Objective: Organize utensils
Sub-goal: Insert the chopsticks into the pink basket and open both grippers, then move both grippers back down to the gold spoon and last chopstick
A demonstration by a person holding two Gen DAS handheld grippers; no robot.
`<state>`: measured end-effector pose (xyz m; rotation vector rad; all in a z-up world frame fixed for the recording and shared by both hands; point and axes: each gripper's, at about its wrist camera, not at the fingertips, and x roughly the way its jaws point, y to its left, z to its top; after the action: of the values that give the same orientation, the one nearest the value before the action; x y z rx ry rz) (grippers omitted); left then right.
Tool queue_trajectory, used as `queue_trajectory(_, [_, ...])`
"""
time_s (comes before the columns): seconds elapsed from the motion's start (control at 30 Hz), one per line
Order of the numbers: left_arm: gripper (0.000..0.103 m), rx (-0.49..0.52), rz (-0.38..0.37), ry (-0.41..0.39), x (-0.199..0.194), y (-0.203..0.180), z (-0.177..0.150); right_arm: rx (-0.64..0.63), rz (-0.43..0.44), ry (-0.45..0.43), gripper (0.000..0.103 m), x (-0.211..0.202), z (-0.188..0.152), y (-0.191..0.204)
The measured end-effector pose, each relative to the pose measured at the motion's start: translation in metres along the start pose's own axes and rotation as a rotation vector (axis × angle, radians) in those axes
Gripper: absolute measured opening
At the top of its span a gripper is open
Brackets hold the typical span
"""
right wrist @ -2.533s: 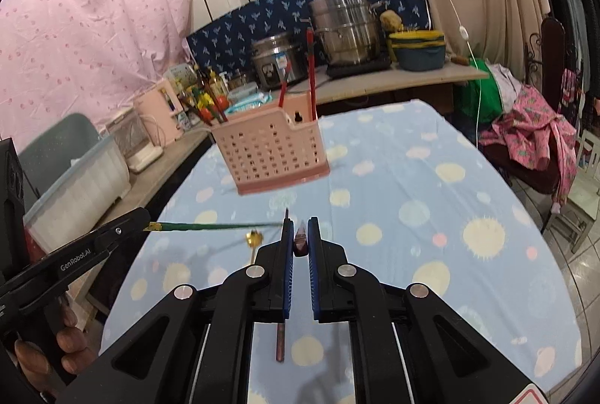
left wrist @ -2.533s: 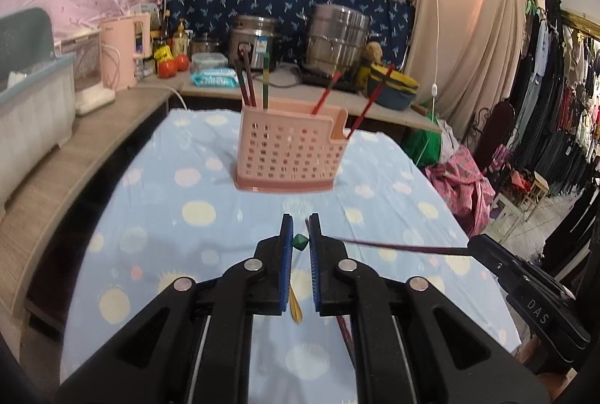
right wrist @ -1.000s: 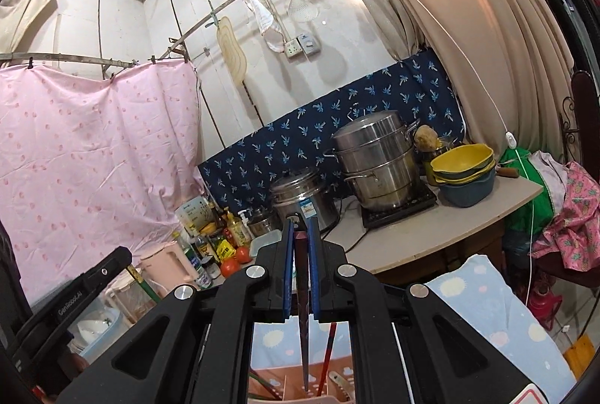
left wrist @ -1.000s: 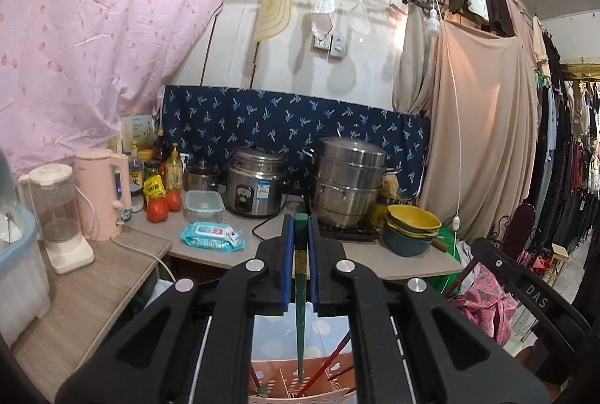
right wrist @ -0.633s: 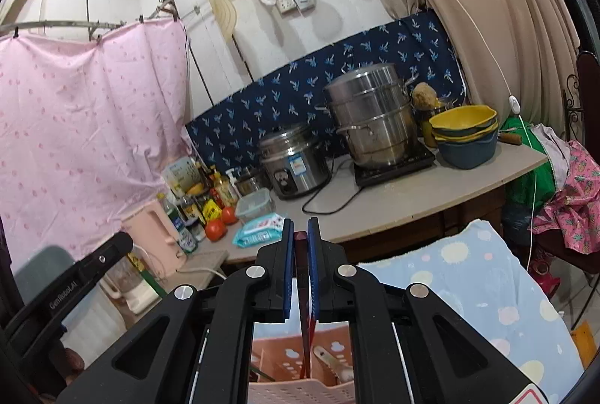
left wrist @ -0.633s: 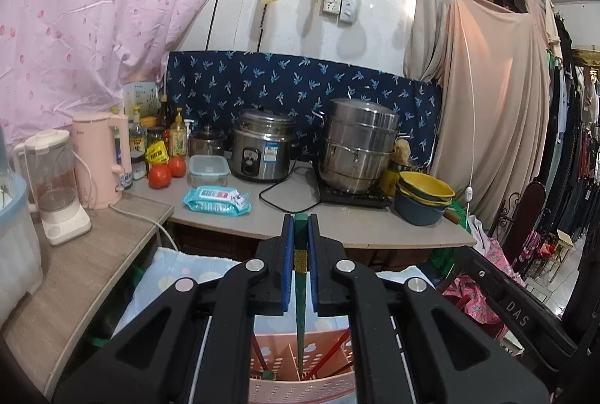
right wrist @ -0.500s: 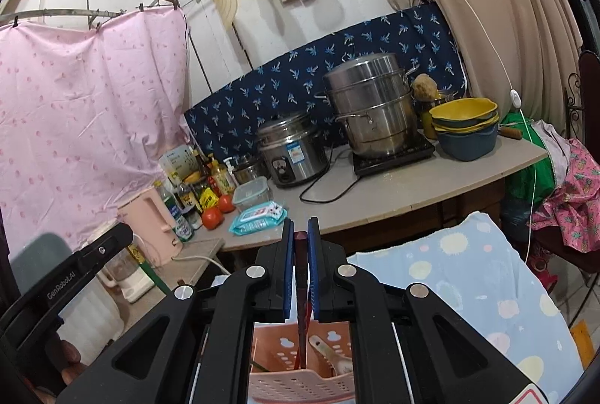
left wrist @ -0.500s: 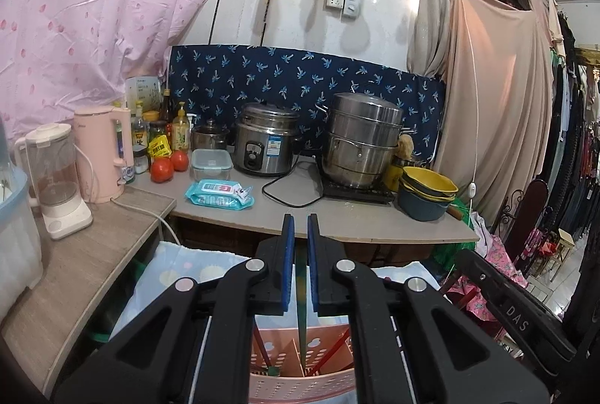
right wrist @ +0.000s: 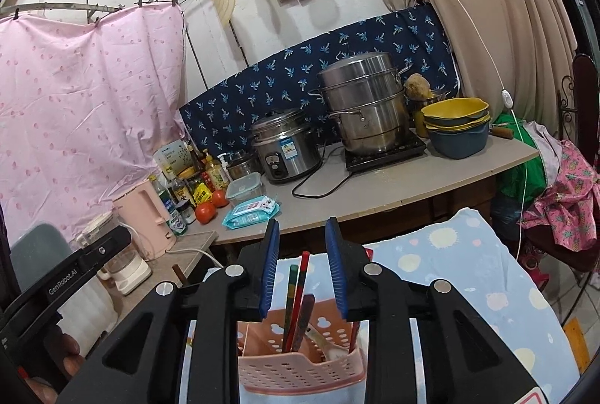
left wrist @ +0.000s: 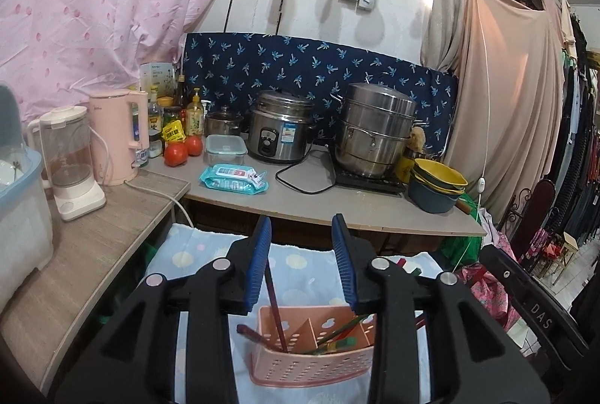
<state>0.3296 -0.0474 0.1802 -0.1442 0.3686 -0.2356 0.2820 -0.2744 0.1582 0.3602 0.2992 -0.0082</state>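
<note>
A pink perforated utensil basket [left wrist: 311,364] stands on the blue spotted tablecloth [left wrist: 296,263], with red, brown and green utensils [left wrist: 276,314] standing in its compartments. My left gripper [left wrist: 302,263] is open and empty just above the basket. In the right wrist view the same basket [right wrist: 300,372] sits below my right gripper [right wrist: 302,263], which is open and empty. Red, green and brown handles [right wrist: 298,295] and a spoon rise between its jaws.
Behind the table a grey counter [left wrist: 337,198] holds a rice cooker [left wrist: 279,130], a steel steamer pot [left wrist: 375,128], stacked bowls [left wrist: 437,186], a wipes pack [left wrist: 232,177], tomatoes and bottles. A pink kettle [left wrist: 118,136] and blender [left wrist: 71,164] stand left. Hanging clothes fill the right side.
Both grippers have opened and let go of their utensils, which now stand in the basket. Both grippers were lowered over the basket from high above.
</note>
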Motion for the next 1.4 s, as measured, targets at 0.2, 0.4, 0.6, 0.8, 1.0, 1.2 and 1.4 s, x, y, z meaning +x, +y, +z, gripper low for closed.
queue_trajectory(0.2, [0.032,0.022,0.016,0.019,-0.015,0.001,-0.015,-0.006,-0.001,0.024,0.026,-0.013,-0.014,-0.002])
queue_trajectory(0.4, [0.032,0.026,0.034,0.062,-0.033,0.009,-0.043,-0.023,-0.017,0.07,0.026,-0.033,-0.042,-0.008])
queue_trajectory(0.6, [0.032,0.025,0.065,0.134,-0.053,0.024,-0.09,-0.046,-0.033,0.134,0.026,-0.059,-0.082,-0.012])
queue_trajectory(0.8, [0.032,0.027,0.099,0.215,-0.069,0.034,-0.141,-0.075,-0.047,0.234,0.026,-0.087,-0.138,-0.012])
queue_trajectory(1.0, [0.032,0.028,0.119,0.297,-0.085,0.04,-0.187,-0.105,-0.058,0.333,0.026,-0.109,-0.19,-0.007])
queue_trajectory(1.2, [0.032,0.034,0.119,0.365,-0.097,0.04,-0.222,-0.113,-0.062,0.423,0.026,-0.129,-0.235,-0.005])
queue_trajectory(1.4, [0.032,0.043,0.114,0.43,-0.107,0.036,-0.254,-0.113,-0.043,0.504,0.026,-0.142,-0.273,0.0])
